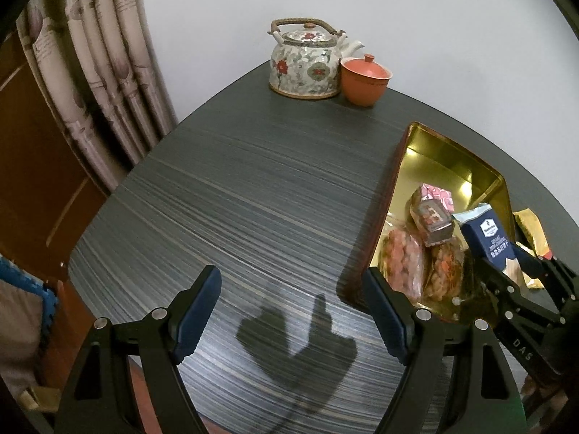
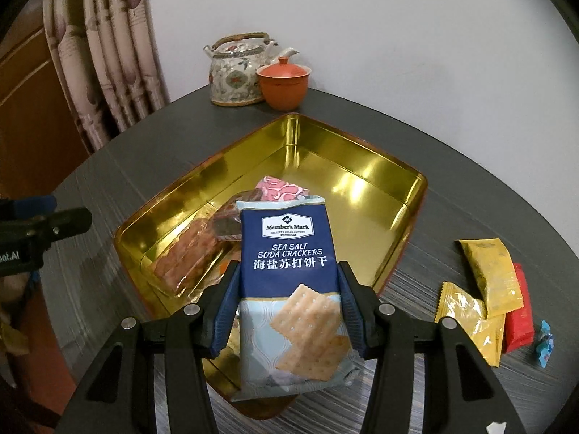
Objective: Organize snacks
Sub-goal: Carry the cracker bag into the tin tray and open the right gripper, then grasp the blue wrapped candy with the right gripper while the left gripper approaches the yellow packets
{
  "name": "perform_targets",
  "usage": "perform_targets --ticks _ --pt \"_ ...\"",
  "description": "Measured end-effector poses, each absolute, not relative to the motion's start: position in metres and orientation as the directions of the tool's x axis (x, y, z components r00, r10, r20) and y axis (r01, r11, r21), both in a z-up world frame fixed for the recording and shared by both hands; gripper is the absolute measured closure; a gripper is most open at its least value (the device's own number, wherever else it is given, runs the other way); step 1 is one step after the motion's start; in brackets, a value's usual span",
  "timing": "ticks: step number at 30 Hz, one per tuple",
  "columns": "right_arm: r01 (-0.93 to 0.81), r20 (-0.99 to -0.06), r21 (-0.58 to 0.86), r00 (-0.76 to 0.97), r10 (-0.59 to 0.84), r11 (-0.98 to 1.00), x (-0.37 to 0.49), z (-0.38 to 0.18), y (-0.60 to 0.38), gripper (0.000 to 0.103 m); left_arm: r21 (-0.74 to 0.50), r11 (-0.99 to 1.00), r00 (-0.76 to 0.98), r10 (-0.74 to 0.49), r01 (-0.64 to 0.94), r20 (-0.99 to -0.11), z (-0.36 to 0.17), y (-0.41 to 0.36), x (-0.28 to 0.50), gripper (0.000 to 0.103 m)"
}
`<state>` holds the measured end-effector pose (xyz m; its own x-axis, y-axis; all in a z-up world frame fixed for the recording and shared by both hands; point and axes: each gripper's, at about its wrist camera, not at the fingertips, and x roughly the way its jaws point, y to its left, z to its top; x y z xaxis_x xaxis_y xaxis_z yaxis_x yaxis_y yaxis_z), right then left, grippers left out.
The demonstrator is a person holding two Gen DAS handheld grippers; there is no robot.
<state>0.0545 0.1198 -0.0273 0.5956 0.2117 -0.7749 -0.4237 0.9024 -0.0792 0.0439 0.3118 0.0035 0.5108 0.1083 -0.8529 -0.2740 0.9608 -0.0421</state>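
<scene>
1. The right gripper (image 2: 286, 311) sits lowest in its own view, blue pads clenched on either side of a blue packet of sea salt soda crackers (image 2: 287, 282), which stands upright between them with its cracker picture facing the lens
2. The packet hangs over the near edge of the gold tin (image 2: 380, 181), an open metal box with shiny inner walls resting on the dark striped table (image 2: 452, 152)
3. Inside the tin, toward its left half, lie clear-wrapped biscuit packs (image 2: 188, 256), a brown wrapped snack (image 2: 231, 217) and a pink patterned packet (image 2: 286, 190) partly hidden behind the crackers
4. On the table to the right of the tin lie two yellow sachets (image 2: 492, 275), a red packet (image 2: 519, 311) partly under them, and a small blue wrapped candy (image 2: 544, 341), well apart from the tin
5. The left gripper (image 1: 293, 311) is released, jaws spread wide over bare table with nothing between them; its shadow (image 1: 300, 340) falls on the wood just ahead
6. From the left wrist view the tin's corner lies just beside the right-hand pad, with the crackers held above it
7. At the far table edge, against the white wall, a floral teapot (image 2: 237, 72) stands touching or just beside an orange lidded cup (image 2: 284, 81); a curtain (image 2: 108, 54) hangs at the left
</scene>
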Motion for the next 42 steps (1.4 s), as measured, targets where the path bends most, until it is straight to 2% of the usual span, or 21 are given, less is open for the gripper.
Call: perform_targets --ticks 13,19,24,30,37,42 --pt "-0.422 -0.771 -0.016 0.582 0.257 0.906 0.05 -0.023 0.111 0.051 -0.034 0.963 0.505 0.109 -0.266 -0.856 0.002 0.31 0.046 0.023" --pt "-0.411 -0.748 0.026 0.597 0.29 0.911 0.045 -0.014 0.098 0.046 -0.023 0.965 0.499 0.116 -0.263 -0.859 0.002 0.309 0.046 0.023" --pt "-0.377 -0.716 0.032 0.638 0.284 0.926 0.039 -0.002 0.077 0.046 -0.018 0.965 0.502 0.12 -0.261 -0.857 0.003 0.309 0.045 0.023" --pt "-0.262 -0.709 -0.005 0.682 0.182 0.965 0.038 0.001 0.015 0.046 -0.018 0.966 0.504 0.119 -0.258 -0.855 0.003 0.309 0.044 0.023" --pt "-0.02 -0.716 -0.054 0.698 -0.024 0.998 0.044 -0.003 -0.094 0.046 -0.033 0.975 0.532 0.091 -0.22 -0.842 0.007 0.303 0.043 0.023" --pt "0.101 -0.724 -0.057 0.681 -0.111 0.993 0.05 -0.007 -0.155 0.046 -0.034 0.978 0.561 0.089 -0.205 -0.823 0.01 0.299 0.044 0.023"
